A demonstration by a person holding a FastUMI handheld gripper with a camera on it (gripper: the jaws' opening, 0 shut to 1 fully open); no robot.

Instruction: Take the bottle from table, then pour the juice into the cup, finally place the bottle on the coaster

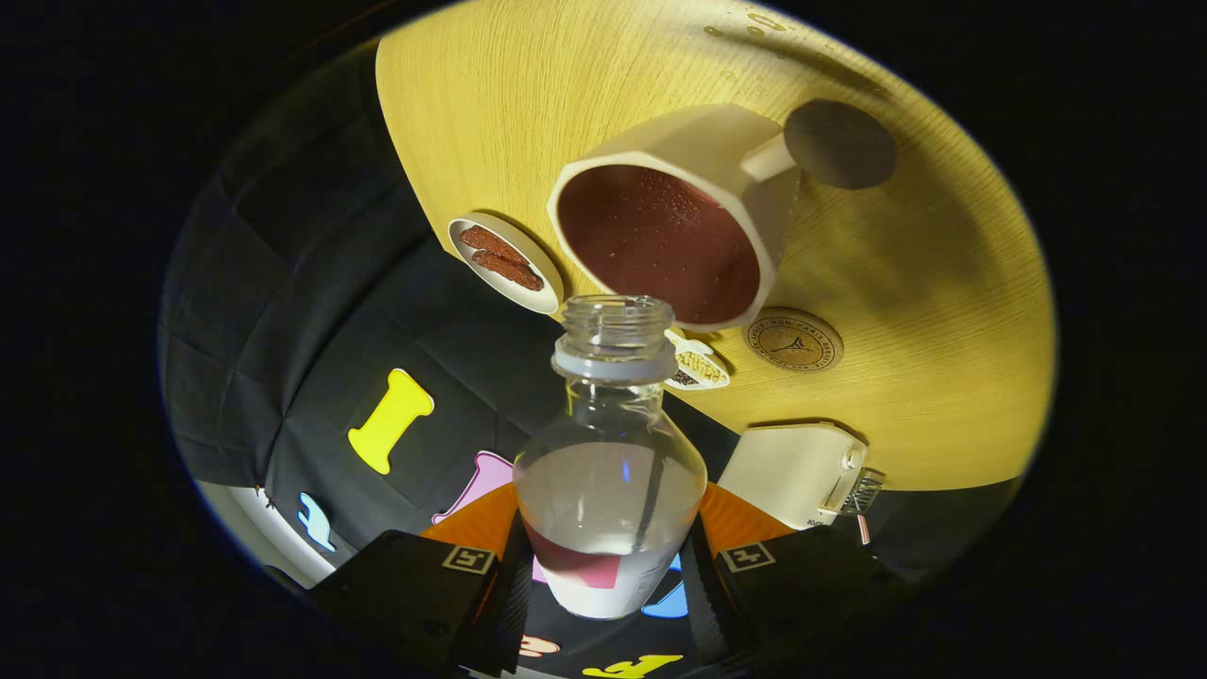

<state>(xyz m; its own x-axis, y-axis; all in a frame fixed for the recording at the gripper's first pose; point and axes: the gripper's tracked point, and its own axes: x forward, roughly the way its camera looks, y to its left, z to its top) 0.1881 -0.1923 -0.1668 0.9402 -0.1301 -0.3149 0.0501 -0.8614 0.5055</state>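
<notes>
Both fingers of hand-held gripper (pixel 608 575) clamp clear bottle (pixel 611 471), frame centre-bottom, uncapped mouth just below cup (pixel 674 236) of dark juice; cork coaster (pixel 794 340) right of cup on tabletop (pixel 943 377).

The gripper (pixel 608 580) holds the clear uncapped bottle (pixel 610 453), one finger pressed on each side of its body, mouth aimed at the cup (pixel 674 222) just beyond. The cup holds dark reddish juice (pixel 655 240). Beside the cup lie a round coaster (pixel 793 339) and a small oval dish (pixel 504 262).
</notes>
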